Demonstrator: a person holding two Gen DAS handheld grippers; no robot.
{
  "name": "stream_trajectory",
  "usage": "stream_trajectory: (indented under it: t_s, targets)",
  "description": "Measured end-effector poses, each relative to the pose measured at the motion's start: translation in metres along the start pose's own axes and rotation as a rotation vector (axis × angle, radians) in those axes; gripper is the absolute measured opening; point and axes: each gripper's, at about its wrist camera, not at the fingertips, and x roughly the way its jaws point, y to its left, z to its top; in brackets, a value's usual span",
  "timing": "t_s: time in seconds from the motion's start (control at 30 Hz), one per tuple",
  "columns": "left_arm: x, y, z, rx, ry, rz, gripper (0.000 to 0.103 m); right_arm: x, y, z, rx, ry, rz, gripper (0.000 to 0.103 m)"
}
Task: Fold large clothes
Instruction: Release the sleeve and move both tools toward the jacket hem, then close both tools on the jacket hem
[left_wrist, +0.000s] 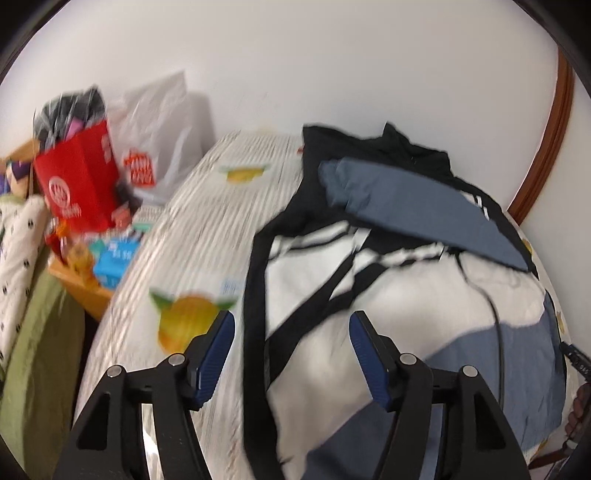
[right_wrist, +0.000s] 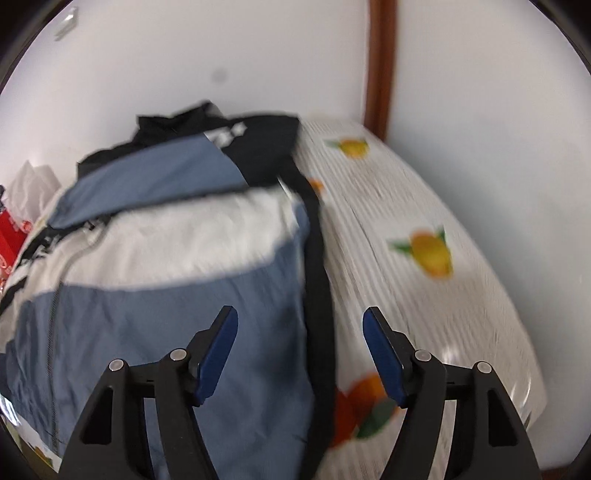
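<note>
A large jacket in white, blue-grey and black lies on a bed with a striped sheet printed with oranges. One blue-grey sleeve is folded across its upper part. My left gripper is open and empty, above the jacket's black left edge. In the right wrist view the jacket fills the left half. My right gripper is open and empty, above the jacket's black right edge. Both views are motion-blurred.
A red paper bag, a white plastic bag and small packets sit on a wooden stand left of the bed. A green and white cloth hangs at far left. White wall with brown trim runs behind the bed.
</note>
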Motion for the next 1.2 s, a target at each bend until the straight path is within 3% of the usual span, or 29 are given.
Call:
stream_trajectory:
  t_s: [0.2, 0.37, 0.5, 0.53, 0.6, 0.7, 0.77, 0.87, 0.97, 1.2]
  targets:
    - [0.017, 0.021, -0.039, -0.03, 0.11, -0.036, 0.063, 0.008, -0.01, -0.036, 0.065, 0.052, 0.102, 0.07]
    - [0.012, 0.007, -0.054, 0.027, 0.093, -0.041, 0.062, 0.004, 0.007, -0.046, 0.034, 0.024, 0.099, 0.07]
    - [0.011, -0.005, -0.062, 0.075, 0.082, 0.006, 0.061, 0.005, 0.021, -0.048, 0.007, 0.009, 0.061, 0.066]
    - [0.01, -0.008, -0.064, 0.08, 0.077, 0.024, 0.058, 0.005, 0.025, -0.049, -0.004, 0.002, 0.037, 0.064]
    - [0.007, -0.01, -0.066, 0.087, 0.073, 0.033, 0.044, 0.004, 0.03, -0.052, -0.021, -0.01, 0.012, 0.058]
    - [0.004, -0.013, -0.068, 0.094, 0.081, 0.049, 0.03, 0.0, 0.035, -0.054, -0.036, -0.019, 0.013, 0.035]
    - [0.001, -0.012, -0.069, 0.084, 0.084, 0.042, 0.018, -0.002, 0.037, -0.055, -0.045, -0.022, 0.006, 0.014]
    - [-0.005, -0.008, -0.071, 0.057, 0.091, 0.019, 0.007, -0.006, 0.036, -0.057, -0.045, -0.011, 0.029, 0.008]
    - [-0.019, -0.01, -0.072, 0.073, 0.053, 0.028, 0.006, -0.016, 0.029, -0.055, -0.027, -0.019, 0.066, 0.006]
    - [-0.069, -0.004, -0.068, 0.051, -0.036, -0.06, 0.006, -0.065, 0.01, -0.045, 0.036, -0.098, 0.166, 0.006]
